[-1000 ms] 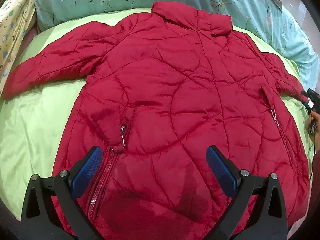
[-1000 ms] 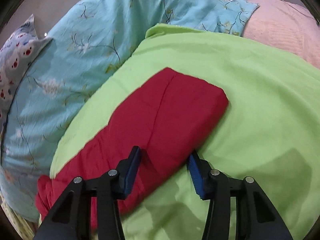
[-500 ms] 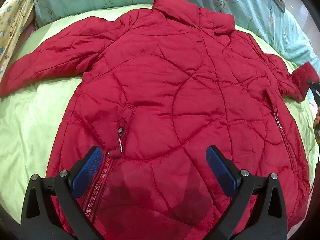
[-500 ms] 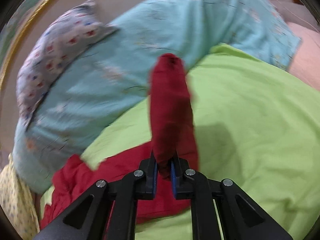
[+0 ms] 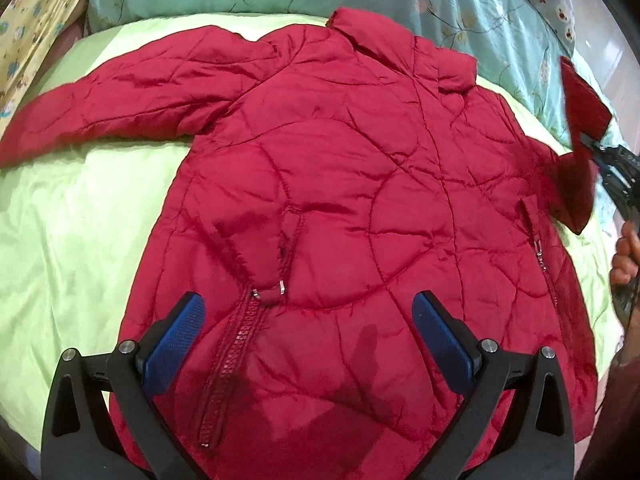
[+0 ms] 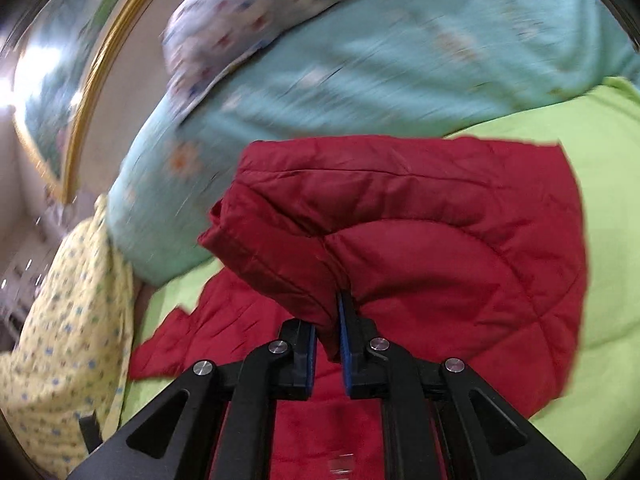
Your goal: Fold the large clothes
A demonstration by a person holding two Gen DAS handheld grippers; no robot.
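Right gripper (image 6: 328,344) pinches the cuff of the red quilted jacket (image 5: 340,208); jacket body lies toward 9 o'clock. Left gripper (image 5: 308,340) spread, idle.

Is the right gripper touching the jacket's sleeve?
Touching. The right wrist view shows the right gripper shut on the red sleeve, fabric pinched between both pads.

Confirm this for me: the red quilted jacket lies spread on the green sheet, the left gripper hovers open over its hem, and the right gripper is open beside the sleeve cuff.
One thing is wrong: the right gripper is not open. The right wrist view shows it shut on the sleeve cuff, lifting it off the green sheet. The rest holds: the red quilted jacket lies spread out and the left gripper hovers open over its hem.
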